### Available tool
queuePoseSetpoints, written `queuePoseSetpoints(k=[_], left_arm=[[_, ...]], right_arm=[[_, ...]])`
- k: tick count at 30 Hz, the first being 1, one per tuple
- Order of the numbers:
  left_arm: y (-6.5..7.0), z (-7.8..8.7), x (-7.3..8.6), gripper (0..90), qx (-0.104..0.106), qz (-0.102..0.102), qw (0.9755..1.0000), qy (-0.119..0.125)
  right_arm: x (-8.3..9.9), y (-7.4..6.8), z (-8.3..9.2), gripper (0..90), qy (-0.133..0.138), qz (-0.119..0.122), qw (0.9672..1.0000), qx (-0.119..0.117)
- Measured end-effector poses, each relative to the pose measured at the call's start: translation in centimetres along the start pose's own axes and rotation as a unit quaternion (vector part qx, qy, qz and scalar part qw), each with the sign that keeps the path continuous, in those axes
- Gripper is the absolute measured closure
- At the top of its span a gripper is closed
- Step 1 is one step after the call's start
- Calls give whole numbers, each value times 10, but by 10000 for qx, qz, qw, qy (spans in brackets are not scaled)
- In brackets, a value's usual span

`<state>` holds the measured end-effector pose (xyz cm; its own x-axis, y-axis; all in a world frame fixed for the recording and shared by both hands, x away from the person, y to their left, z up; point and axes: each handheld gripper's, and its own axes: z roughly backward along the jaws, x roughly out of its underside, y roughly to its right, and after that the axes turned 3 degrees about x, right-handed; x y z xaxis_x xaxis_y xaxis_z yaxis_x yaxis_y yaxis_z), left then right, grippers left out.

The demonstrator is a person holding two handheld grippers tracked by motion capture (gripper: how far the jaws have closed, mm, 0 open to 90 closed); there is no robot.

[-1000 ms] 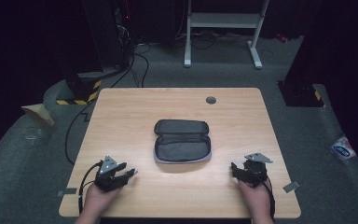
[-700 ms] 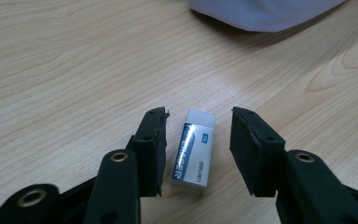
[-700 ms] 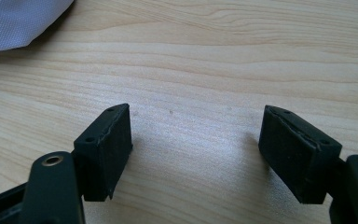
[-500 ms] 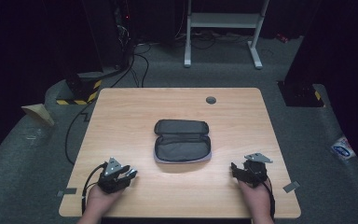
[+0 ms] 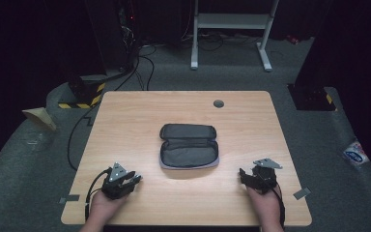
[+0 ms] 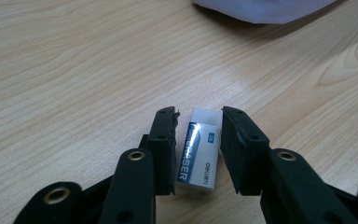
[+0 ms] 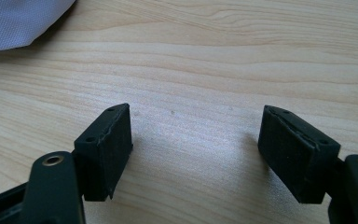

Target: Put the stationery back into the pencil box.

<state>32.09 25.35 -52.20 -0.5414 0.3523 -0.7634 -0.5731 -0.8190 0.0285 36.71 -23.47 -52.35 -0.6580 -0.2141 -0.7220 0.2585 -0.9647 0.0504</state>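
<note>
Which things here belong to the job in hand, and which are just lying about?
In the job:
- white rectangular eraser in a blue-printed sleeve
- left gripper, jaws just closing around it
- open grey fabric pencil case

Lying about:
- right gripper, open
- round grey table grommet

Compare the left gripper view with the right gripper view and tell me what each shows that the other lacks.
Left gripper view: a white eraser lies on the table between the left gripper jaws, which have just been closing and now stand tight along its sides.
Right gripper view: the right gripper jaws stand wide apart over bare wood, nothing between them.
Both: the light wooden table and a grey edge of the pencil case.
</note>
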Motion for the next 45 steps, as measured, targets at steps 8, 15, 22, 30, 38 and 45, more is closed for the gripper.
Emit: queuePoseSetpoints(k=[8,15,22,30,38,45], left_arm=[[-1,-5,0,696,55,-6,10000,-45],[0,-6,0,722,58,-98,9999,-22],[0,-5,-2,726,16,-146,9999,32],[-2,1,-3,727,-32,-69,9997,211],[-3,4,-4,728,-34,38,9993,358],[-7,9,-6,728,26,195,9983,557]], right_arm=[[0,0,0,254,0,4,10000,-3],[1,0,1,255,3,11,10000,-11],[1,0,1,256,13,19,10000,-10],[1,0,1,258,14,22,10000,-8],[1,0,1,258,17,34,10000,-12],[0,0,0,260,8,19,10000,-28]])
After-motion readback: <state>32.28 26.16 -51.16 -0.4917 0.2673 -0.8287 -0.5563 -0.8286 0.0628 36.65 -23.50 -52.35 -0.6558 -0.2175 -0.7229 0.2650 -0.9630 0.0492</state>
